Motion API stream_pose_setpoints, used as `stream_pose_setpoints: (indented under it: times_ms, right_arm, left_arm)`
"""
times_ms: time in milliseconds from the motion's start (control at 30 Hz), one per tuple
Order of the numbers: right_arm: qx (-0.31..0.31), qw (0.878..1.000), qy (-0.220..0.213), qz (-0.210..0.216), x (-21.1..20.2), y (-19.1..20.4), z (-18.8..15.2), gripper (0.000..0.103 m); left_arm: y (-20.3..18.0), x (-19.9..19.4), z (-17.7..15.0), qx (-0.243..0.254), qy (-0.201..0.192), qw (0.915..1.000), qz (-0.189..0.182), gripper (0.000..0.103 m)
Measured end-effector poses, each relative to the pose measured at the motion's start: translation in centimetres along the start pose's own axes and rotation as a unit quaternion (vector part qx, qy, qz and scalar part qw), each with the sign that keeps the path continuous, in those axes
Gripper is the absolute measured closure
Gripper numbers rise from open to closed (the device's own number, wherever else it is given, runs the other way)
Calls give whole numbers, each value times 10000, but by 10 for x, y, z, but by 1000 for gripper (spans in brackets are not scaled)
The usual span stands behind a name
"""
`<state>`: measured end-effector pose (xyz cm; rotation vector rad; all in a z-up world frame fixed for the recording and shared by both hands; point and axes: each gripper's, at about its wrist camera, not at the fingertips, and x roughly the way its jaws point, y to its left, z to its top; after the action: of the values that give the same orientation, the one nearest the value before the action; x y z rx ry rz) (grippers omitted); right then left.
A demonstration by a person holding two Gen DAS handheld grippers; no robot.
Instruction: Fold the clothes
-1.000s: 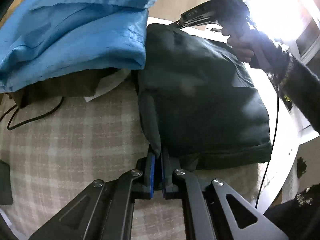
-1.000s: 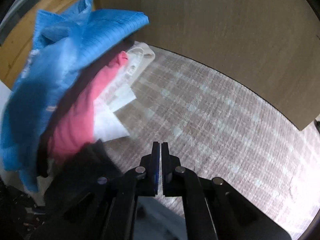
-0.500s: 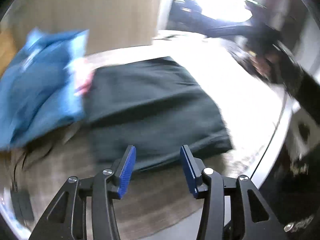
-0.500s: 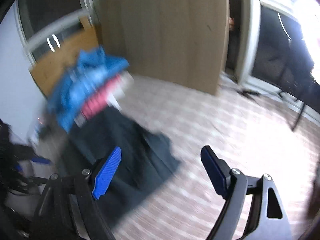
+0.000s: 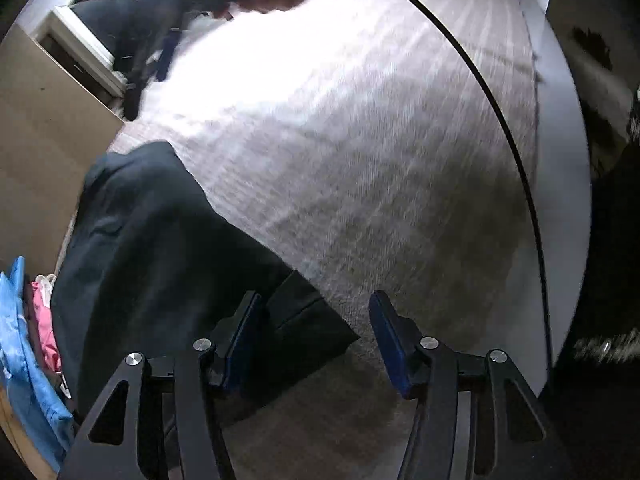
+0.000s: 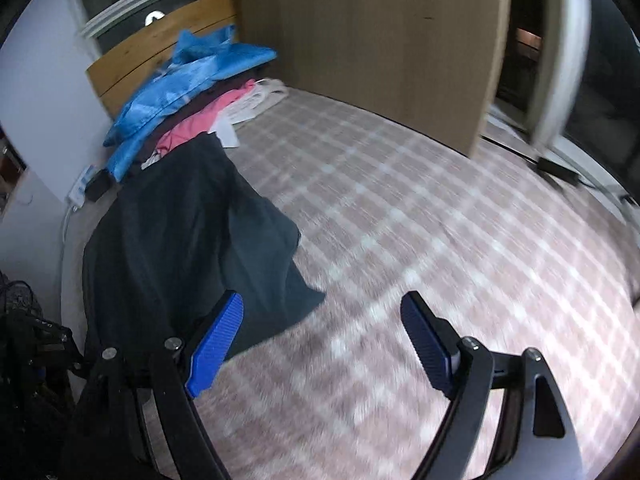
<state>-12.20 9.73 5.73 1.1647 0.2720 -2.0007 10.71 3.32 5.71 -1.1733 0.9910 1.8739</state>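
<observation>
Item: folded dark green-black fabric garment [image 6: 188, 224], lying flat on the pink-and-white checked bed cover [image 6: 420, 240]. In the right wrist view it fills the left centre of the frame, with one corner pointing toward lower centre; its lower left part is hidden behind the gripper frame. In the left wrist view the same garment [image 5: 160, 264] occupies the lower left, and a folded flap shows at its lower edge. Fold lines are hard to read in the dim light.

Adjoining: a heap of clothes at the garment's far end, topped by a shiny bright blue cloth [image 6: 192, 80], with a pink cloth [image 6: 200, 120] and white fabric [image 6: 256, 98] under it. How the heap's layers lie cannot be made out. In the left wrist view only slivers of blue and pink show at the left edge, cut off by the frame.

Tools: left gripper [image 5: 316, 340], blue-padded fingers spread apart, nothing between them; its left finger [image 5: 240, 336] overlaps the garment's corner in the picture, contact not discernible. Right gripper [image 6: 320, 344], fingers spread wide, nothing held, over bare cover just right of the garment's corner.

Surroundings: a tan wooden board [image 6: 368, 36] standing at upper centre of the right wrist view; a wooden headboard [image 6: 160, 40] at upper left. A thin black cable [image 5: 500, 120] curves down the right of the left wrist view. The upper left there is blurred and overexposed; a dark shape, possibly the other gripper, is not legible.
</observation>
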Motion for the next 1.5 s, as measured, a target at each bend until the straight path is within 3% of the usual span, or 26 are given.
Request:
stream_pose_setpoints:
  times_ms: [33, 233, 267, 300, 333, 500, 633, 700, 733, 767, 800, 833, 967, 1000, 1033, 1067, 1100, 1133, 1267, 1400, 1467, 1500]
  right_arm:
    - [-48, 10000, -3, 69, 6, -2, 3, 22]
    - [-76, 9953, 361, 901, 37, 1, 12, 24]
    - [-131, 9937, 407, 1039, 39, 4, 11, 55]
    - [-257, 9927, 503, 1067, 42, 9, 12, 97]
    - [-248, 9932, 622, 953, 44, 10, 14, 101]
    - [-251, 9974, 216, 636, 28, 6, 36, 102]
    - [-13, 9963, 214, 832, 25, -3, 36, 99]
    - [38, 9965, 209, 807, 17, -7, 30, 79]
    - [63, 9966, 206, 794, 12, -9, 28, 69]
    - [77, 9962, 233, 840, 10, -13, 24, 51]
    - [53, 9960, 209, 870, 8, -15, 20, 46]
    - [53, 9961, 209, 858, 11, -17, 18, 46]
    - [121, 9947, 374, 946, 31, -19, 14, 46]
    - [131, 9938, 429, 1021, 38, -18, 13, 46]
    - [117, 9931, 478, 1066, 41, -14, 13, 47]
    - [103, 9924, 528, 1109, 44, -9, 13, 69]
    - [89, 9916, 578, 1153, 48, -5, 13, 99]
    - [75, 9908, 628, 1196, 51, -1, 13, 101]
    - [-98, 9943, 18, 1063, 17, 15, 39, 102]
    - [-107, 9941, -378, 1009, -7, 17, 63, 102]
    - [72, 9964, -217, 817, 0, 9, 54, 102]
    - [162, 9972, -135, 719, 4, 6, 50, 102]
  left_arm:
    - [3, 0, 1, -72, 10, 10000, 33, 71]
    - [12, -3, 0, -338, 38, 9994, 72, 87]
    - [12, -3, 1, -340, 46, 9994, 84, 89]
    - [12, -3, 1, -341, 53, 9994, 96, 94]
    - [11, -2, 1, -343, 61, 9993, 108, 95]
    - [3, -21, -11, -360, 223, 9991, 64, 97]
    - [7, -34, -18, -540, 250, 9982, 104, 95]
    - [7, -41, -15, -530, 209, 9982, 178, 87]
    - [4, -44, -14, -464, 151, 9985, 232, 78]
    - [1, -48, -13, -390, 89, 9988, 288, 72]
    - [-3, -50, -11, -315, -3, 9988, 370, 60]
    - [-6, -48, -9, -233, -65, 9989, 390, 57]
    - [-16, -21, -2, 117, 0, 9993, 366, 58]
    - [-16, -16, -4, 145, 57, 9992, 366, 67]
    - [-15, -12, -6, 165, 117, 9991, 368, 87]
    - [-14, -8, -7, 185, 176, 9990, 370, 95]
    - [-13, -3, -9, 204, 235, 9988, 372, 95]
    - [-11, -7, -11, 214, 200, 9990, 344, 97]
    - [-6, -38, -15, 380, 305, 9968, 630, 98]
    - [14, -66, -17, -22, 113, 9958, 913, 98]
    - [25, -77, -17, -263, 0, 9946, 1000, 98]
    - [21, -71, -18, -324, -13, 9962, 812, 98]
